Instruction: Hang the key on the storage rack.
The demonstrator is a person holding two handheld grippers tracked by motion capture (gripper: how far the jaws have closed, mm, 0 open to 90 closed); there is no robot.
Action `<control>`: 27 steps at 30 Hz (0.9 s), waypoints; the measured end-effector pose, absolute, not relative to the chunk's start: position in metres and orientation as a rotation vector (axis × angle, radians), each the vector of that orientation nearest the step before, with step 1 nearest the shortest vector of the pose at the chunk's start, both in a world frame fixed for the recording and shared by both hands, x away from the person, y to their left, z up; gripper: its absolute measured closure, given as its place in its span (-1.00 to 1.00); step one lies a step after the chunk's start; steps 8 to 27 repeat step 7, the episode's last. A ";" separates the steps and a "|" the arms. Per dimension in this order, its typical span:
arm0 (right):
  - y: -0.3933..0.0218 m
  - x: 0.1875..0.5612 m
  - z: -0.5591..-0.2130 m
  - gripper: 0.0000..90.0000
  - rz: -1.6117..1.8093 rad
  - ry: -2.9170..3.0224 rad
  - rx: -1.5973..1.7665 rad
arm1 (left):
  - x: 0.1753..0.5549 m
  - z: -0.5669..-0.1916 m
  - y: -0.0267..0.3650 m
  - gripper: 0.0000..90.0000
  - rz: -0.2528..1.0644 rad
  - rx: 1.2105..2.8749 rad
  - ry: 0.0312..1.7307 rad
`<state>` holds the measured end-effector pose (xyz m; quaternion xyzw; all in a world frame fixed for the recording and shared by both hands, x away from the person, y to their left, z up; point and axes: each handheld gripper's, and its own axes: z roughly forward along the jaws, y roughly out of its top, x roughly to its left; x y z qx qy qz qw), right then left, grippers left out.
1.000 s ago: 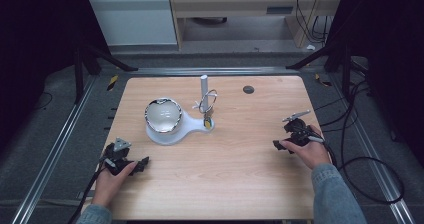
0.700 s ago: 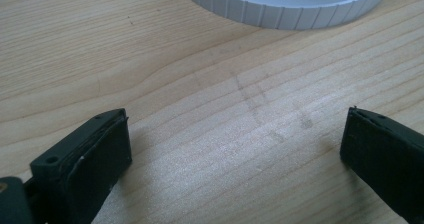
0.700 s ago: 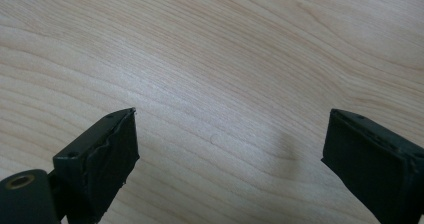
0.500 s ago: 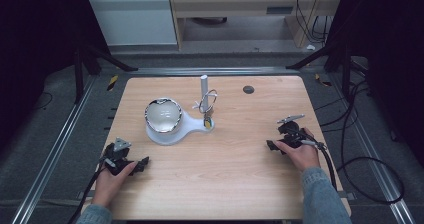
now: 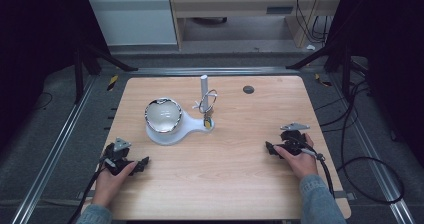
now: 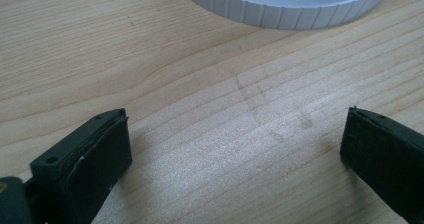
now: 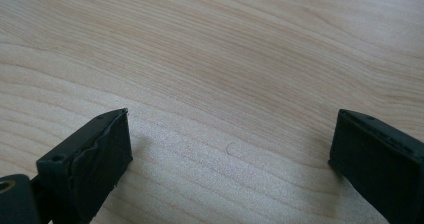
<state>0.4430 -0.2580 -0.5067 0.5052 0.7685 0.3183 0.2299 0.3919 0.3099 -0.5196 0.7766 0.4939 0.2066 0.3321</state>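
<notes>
Both tools pointing inward, level.

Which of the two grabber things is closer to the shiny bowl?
The left gripper. It sits just below the white stand holding the shiny bowl, while the right gripper rests far across the table.

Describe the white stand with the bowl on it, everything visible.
The white stand lies flat on the wooden table, left of centre, and looks like matte plastic. It has a wide round end, a narrower neck and a small round end toward the right. A shiny, metal-looking bowl sits on the wide end. At the small end a white post rises upright, with a wire whisk-like loop beside it. The left gripper view shows its rim ribbed. Neither tool touches it.
</notes>
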 end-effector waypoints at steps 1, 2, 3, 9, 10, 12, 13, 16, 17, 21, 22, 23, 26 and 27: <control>-0.258 0.442 -0.507 -0.93 0.876 2.113 1.393 | 0.392 -0.520 0.310 -1.00 0.540 2.027 1.290; -0.258 0.442 -0.507 -0.93 0.875 2.110 1.396 | 0.392 -0.520 0.310 -1.00 0.540 2.028 1.290; -0.258 0.442 -0.507 -0.93 0.873 2.107 1.397 | 0.392 -0.520 0.310 -1.00 0.540 2.028 1.290; -0.258 0.440 -0.507 -0.97 0.859 2.078 1.432 | 0.392 -0.520 0.310 -1.00 0.539 2.028 1.290; -0.258 0.440 -0.507 -0.97 0.859 2.078 1.432 | 0.392 -0.520 0.310 -1.00 0.539 2.028 1.290; -0.258 0.440 -0.507 -0.97 0.859 2.078 1.432 | 0.392 -0.520 0.310 -1.00 0.539 2.028 1.290; -0.258 0.440 -0.507 -0.97 0.859 2.078 1.432 | 0.392 -0.520 0.310 -1.00 0.539 2.028 1.290; -0.258 0.440 -0.507 -0.97 0.859 2.078 1.432 | 0.392 -0.520 0.310 -1.00 0.539 2.028 1.290; -0.258 0.440 -0.507 -0.97 0.859 2.078 1.432 | 0.392 -0.520 0.310 -1.00 0.539 2.028 1.290; -0.258 0.440 -0.507 -0.97 0.859 2.078 1.432 | 0.392 -0.520 0.310 -1.00 0.539 2.028 1.290; -0.258 0.440 -0.507 -0.97 0.859 2.078 1.432 | 0.392 -0.520 0.310 -1.00 0.539 2.028 1.290; -0.258 0.440 -0.507 -0.97 0.859 2.078 1.432 | 0.392 -0.520 0.310 -1.00 0.539 2.028 1.290; -0.258 0.440 -0.507 -0.97 0.859 2.078 1.432 | 0.392 -0.520 0.310 -1.00 0.539 2.028 1.290; -0.258 0.440 -0.507 -0.97 0.859 2.078 1.432 | 0.392 -0.520 0.310 -1.00 0.539 2.028 1.290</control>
